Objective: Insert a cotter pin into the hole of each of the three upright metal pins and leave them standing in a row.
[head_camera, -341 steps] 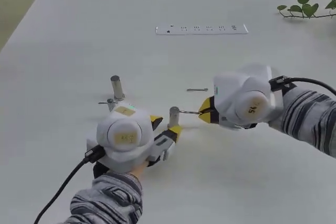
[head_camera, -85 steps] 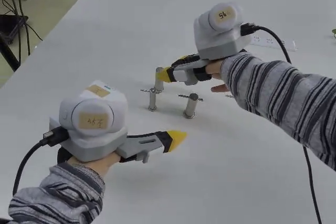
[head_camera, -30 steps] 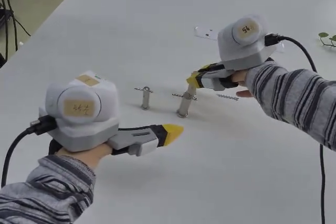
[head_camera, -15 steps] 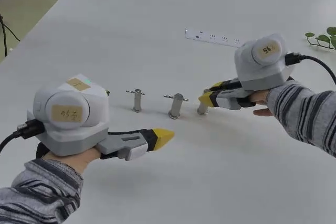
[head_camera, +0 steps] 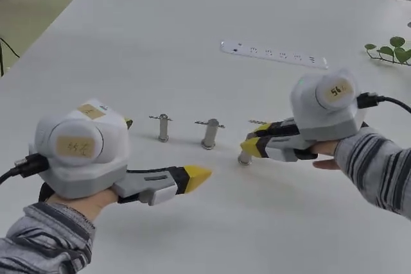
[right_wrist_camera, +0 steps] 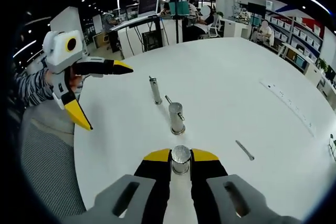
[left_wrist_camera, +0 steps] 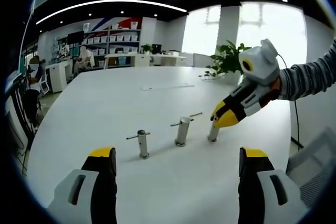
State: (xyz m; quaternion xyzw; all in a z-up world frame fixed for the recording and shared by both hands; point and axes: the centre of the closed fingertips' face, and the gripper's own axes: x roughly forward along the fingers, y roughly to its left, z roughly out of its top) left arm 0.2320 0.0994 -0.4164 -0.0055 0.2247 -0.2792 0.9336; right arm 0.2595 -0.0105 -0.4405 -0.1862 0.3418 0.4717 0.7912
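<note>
Third metal pin [right_wrist_camera: 181,160]: upright at the row's right end, no cotter pin through it, pinched between the jaws of the right gripper [right_wrist_camera: 181,156]. Loose cotter pin [right_wrist_camera: 244,150]: flat on the table [right_wrist_camera: 220,77], just right of those jaws, long axis slanting away. Sits well apart from the left gripper [left_wrist_camera: 176,153], wide open and empty.
</note>
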